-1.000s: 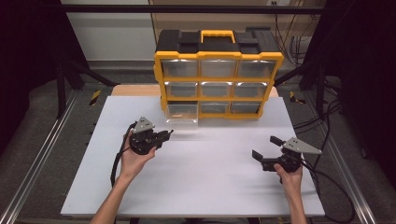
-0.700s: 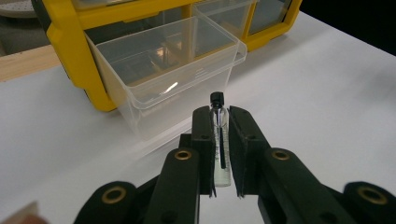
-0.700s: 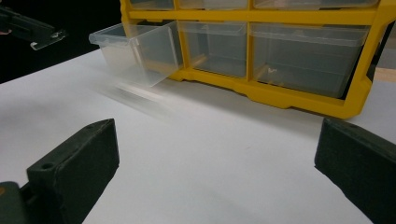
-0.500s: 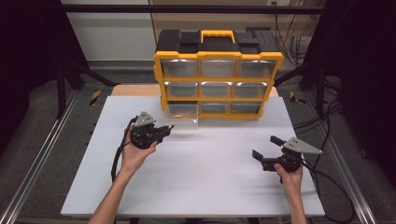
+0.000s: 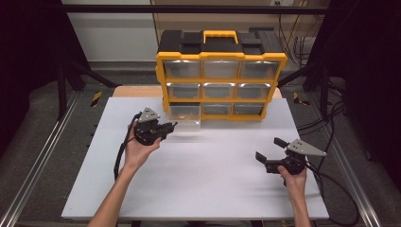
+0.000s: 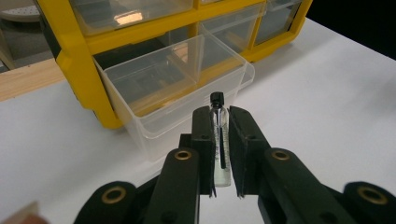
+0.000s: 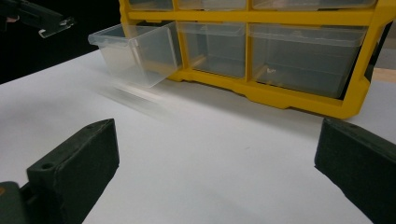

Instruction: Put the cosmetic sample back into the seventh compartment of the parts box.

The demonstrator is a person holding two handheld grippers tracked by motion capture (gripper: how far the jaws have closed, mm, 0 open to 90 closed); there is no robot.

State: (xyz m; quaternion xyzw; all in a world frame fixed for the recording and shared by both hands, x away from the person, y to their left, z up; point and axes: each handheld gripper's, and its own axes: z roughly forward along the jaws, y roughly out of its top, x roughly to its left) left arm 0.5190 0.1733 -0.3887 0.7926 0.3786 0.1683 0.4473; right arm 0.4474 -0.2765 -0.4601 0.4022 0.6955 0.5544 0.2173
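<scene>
The right gripper (image 5: 267, 155) is resting near the table's (image 5: 198, 189) front edge, its jaws spread wide and gripping nothing. Farther off, the left gripper (image 6: 220, 140) is clamping a small glass vial (image 6: 219, 135) upright, just before the pulled-out clear drawer (image 6: 177, 88) of the yellow cabinet (image 5: 220, 75).

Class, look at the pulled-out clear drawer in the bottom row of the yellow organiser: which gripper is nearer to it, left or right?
Left. The left gripper, holding a small vial, is just in front of the open drawer. The right gripper sits far off toward the table's near right side.
</scene>
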